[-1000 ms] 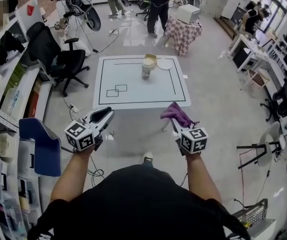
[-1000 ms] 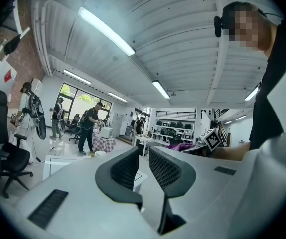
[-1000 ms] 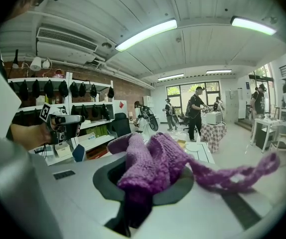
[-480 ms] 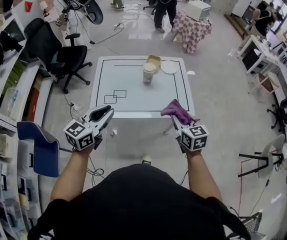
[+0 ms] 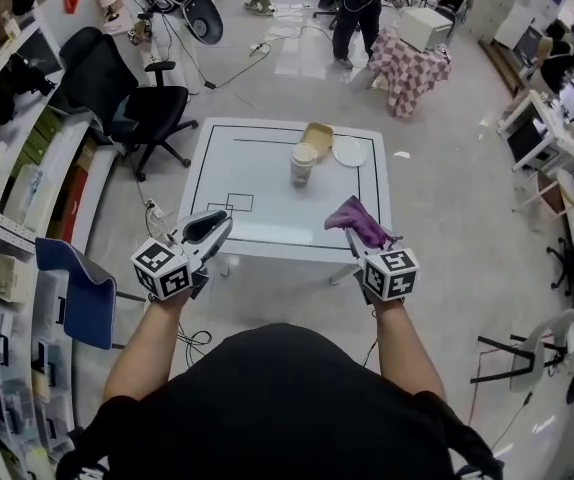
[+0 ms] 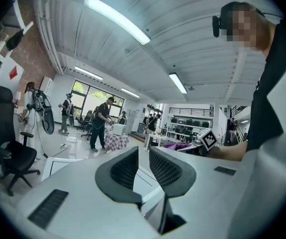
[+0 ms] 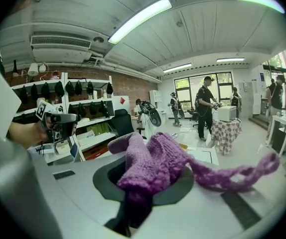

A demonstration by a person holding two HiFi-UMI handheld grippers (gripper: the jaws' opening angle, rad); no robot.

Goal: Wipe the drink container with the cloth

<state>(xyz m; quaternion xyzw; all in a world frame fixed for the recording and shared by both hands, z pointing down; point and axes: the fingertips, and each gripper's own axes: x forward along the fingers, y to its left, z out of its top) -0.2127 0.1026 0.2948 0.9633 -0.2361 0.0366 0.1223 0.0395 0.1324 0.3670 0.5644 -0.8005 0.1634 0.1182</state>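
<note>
The drink container, a pale cup, stands upright on the far half of the white table. My right gripper hovers at the table's near right edge, shut on a purple knitted cloth. In the right gripper view the cloth bunches out of the right gripper, and a strand trails off to the right. My left gripper is at the near left edge. In its own view the left gripper has its jaws a narrow gap apart with nothing between them. Both are well short of the cup.
A tan bowl-like thing and a white round plate lie behind the cup. A black office chair stands left of the table, a blue chair and shelves nearer left. People stand at the back by a checkered table.
The table has come closer in the head view, and both grippers now reach its near edge. The cloth stays in the right gripper, and the left jaws look the same.
</note>
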